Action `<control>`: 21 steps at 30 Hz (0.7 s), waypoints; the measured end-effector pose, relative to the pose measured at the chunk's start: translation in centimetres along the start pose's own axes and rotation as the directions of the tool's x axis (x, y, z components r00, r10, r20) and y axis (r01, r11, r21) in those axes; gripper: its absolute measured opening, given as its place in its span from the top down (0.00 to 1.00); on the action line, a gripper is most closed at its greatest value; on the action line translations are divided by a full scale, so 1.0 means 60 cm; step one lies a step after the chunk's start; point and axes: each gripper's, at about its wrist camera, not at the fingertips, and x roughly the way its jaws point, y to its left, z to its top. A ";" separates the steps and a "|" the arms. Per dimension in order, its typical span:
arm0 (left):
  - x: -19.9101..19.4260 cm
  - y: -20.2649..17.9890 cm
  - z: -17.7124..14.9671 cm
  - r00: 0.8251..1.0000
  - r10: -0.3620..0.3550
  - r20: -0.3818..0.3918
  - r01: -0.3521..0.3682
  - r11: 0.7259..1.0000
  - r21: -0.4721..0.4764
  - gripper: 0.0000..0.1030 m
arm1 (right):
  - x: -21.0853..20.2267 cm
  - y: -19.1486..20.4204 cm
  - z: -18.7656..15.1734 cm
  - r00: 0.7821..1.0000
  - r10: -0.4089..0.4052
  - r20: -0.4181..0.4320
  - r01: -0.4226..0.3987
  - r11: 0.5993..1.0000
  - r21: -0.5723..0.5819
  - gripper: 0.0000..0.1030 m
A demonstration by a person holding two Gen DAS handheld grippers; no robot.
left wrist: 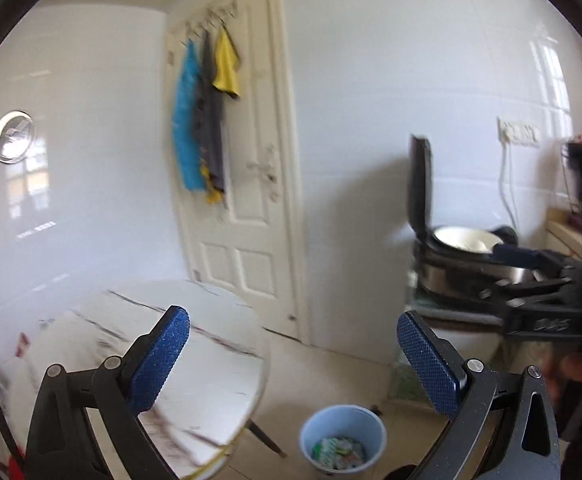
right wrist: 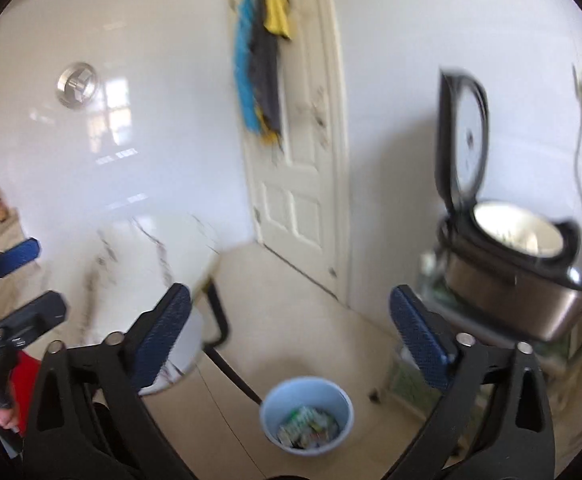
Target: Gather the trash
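On floor, blue bin (right wrist: 307, 416), crumpled wrappers (right wrist: 307, 428) inside

bin (left wrist: 343, 420): pale blue
table (left wrist: 195, 360): white, dark veined
door (left wrist: 251, 200): cream
cloths (left wrist: 189, 120): blue, grey, yellow
gripper pads (left wrist: 159, 360): blue, textured

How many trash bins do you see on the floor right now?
1: a light blue bin on the floor between the round table and the rice cooker stand, with wrappers inside. Others may be outside these views.
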 end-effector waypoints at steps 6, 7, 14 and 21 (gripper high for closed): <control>-0.198 0.039 -0.018 0.976 0.199 0.088 -0.192 0.978 -0.080 0.01 | -0.140 0.140 0.067 0.968 0.147 0.205 -0.127 0.986 -0.109 0.00; -0.228 0.046 -0.020 0.967 0.233 0.104 -0.224 0.970 -0.090 0.01 | -0.155 0.165 0.073 0.961 0.163 0.223 -0.136 0.982 -0.131 0.00; -0.407 0.011 -0.050 0.865 0.450 0.223 -0.428 0.893 -0.141 0.01 | -0.233 0.302 0.090 0.888 0.337 0.312 -0.276 0.935 -0.223 0.00; -0.517 -0.026 -0.070 0.830 0.490 0.268 -0.468 0.872 -0.145 0.01 | -0.271 0.414 0.098 0.851 0.391 0.351 -0.289 0.906 -0.310 0.00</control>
